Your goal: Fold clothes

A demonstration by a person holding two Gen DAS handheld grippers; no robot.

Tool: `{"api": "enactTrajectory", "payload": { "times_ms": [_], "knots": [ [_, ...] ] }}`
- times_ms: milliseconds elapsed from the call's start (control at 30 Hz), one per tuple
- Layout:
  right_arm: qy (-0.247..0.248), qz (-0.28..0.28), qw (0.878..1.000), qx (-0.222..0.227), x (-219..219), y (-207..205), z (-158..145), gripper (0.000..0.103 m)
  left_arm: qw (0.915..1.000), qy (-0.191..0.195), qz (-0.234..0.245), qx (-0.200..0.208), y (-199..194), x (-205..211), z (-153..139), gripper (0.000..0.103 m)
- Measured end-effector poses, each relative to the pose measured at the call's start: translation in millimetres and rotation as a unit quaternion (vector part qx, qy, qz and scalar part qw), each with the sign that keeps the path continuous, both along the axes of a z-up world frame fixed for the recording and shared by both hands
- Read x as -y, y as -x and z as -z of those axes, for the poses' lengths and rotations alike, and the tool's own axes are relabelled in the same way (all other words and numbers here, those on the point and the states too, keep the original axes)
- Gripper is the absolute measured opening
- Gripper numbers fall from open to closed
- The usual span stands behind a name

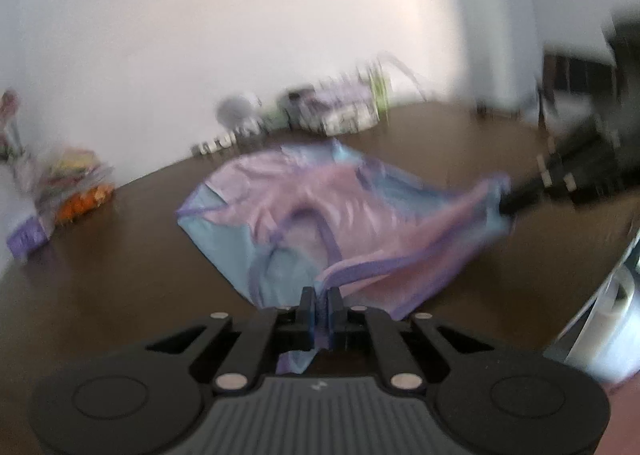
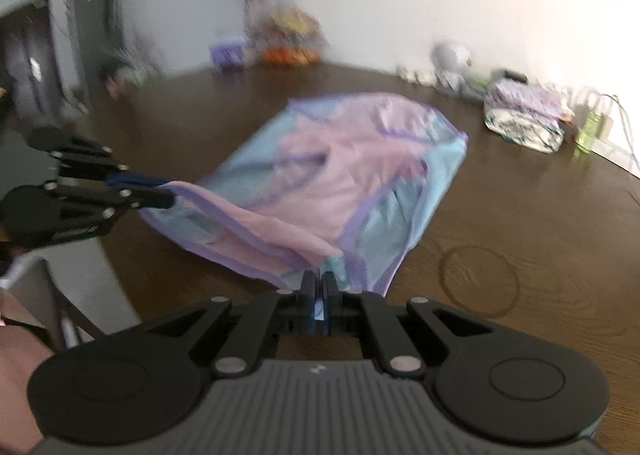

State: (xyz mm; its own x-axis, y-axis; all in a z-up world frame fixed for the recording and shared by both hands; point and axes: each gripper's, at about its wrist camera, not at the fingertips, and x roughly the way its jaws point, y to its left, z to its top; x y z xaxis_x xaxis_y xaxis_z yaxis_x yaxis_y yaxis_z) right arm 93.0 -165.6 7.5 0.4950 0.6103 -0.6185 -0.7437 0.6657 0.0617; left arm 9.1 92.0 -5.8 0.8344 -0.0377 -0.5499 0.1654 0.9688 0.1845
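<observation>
One dark wooden table [image 2: 520, 191] carries a pink and light-blue garment [image 2: 352, 175], which lies spread near its middle. The left gripper [image 1: 320, 295] pinches the garment's near edge; the right gripper [image 2: 319, 279] pinches another corner, fingers pressed together on cloth.

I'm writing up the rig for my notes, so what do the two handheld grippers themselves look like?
Both look alike. The left gripper and the right gripper are matte black, with two narrow black fingers lined with blue pads. Black linkage bars with silver pivot pins run back to two round black discs either side of a grey ribbed body bearing a small pale logo. No cables or sleeves show.
</observation>
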Motion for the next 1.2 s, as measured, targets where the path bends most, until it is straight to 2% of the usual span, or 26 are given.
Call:
{"api": "enactTrajectory", "payload": {
  "times_ms": [67,200,267,300,333,367,400,467,533,633,700,833,867,900,933,1000,1067,1200],
  "knots": [
    [0.005,-0.013,1.0,-0.017,7,4,5,0.003,0.9994,0.032,-0.004,0.008,9,-9,-4,0.005],
    [0.005,-0.027,0.999,-0.04,15,9,15,0.006,0.9987,0.042,-0.009,-0.029,20,-12,8,0.008],
    [-0.014,-0.012,0.999,-0.03,18,8,10,0.02,0.9983,0.045,-0.008,-0.036,23,-10,10,0.013],
    [-0.024,-0.004,0.999,-0.025,20,7,8,0.039,0.9984,0.045,-0.009,-0.034,22,-9,8,0.021],
    [-0.028,0.003,0.999,-0.015,19,5,4,0.043,0.9987,0.042,-0.01,-0.029,22,-7,6,0.026],
    [-0.028,0.006,1.0,-0.008,16,2,1,0.043,0.999,0.039,-0.007,-0.024,22,-5,4,0.035],
    [-0.025,0.001,1.0,-0.005,12,-2,0,0.043,0.9993,0.034,-0.003,-0.019,22,-2,2,0.04],
    [-0.014,-0.015,1.0,-0.011,3,-13,1,0.043,0.9996,0.023,0.009,-0.011,19,4,-2,0.04],
    [-0.002,-0.043,0.998,-0.038,-6,-29,6,0.044,0.9996,0.016,0.02,-0.011,15,8,-4,0.04],
    [-0.009,-0.062,0.994,-0.085,-15,-51,12,0.044,0.9996,0.005,0.023,-0.015,13,15,-1,0.04],
    [-0.015,-0.06,0.993,-0.1,-16,-57,12,0.044,0.9996,0.003,0.023,-0.017,11,17,2,0.04],
    [-0.015,-0.057,0.997,-0.049,-10,-36,-3,0.042,0.9994,-0.003,0.029,-0.019,8,16,3,0.04],
    [-0.012,-0.064,0.997,-0.036,-8,-26,-8,0.04,0.9991,-0.009,0.034,-0.025,6,17,5,0.038],
    [-0.006,-0.069,0.997,-0.028,-8,-19,-10,0.032,0.9987,-0.015,0.038,-0.03,5,17,7,0.036],
    [0.009,-0.07,0.997,-0.024,-10,-14,-9,0.026,0.9983,-0.022,0.041,-0.035,4,17,9,0.036],
    [0.043,-0.071,0.996,-0.017,-15,-4,-5,0.022,0.9976,-0.033,0.045,-0.04,4,18,12,0.034],
    [0.074,-0.063,0.995,-0.008,-23,-2,4,0.019,0.9969,-0.043,0.049,-0.045,3,18,14,0.031],
    [0.097,-0.057,0.994,-0.003,-35,-5,18,0.016,0.9968,-0.049,0.044,-0.046,5,16,16,0.03]
  ]
}}
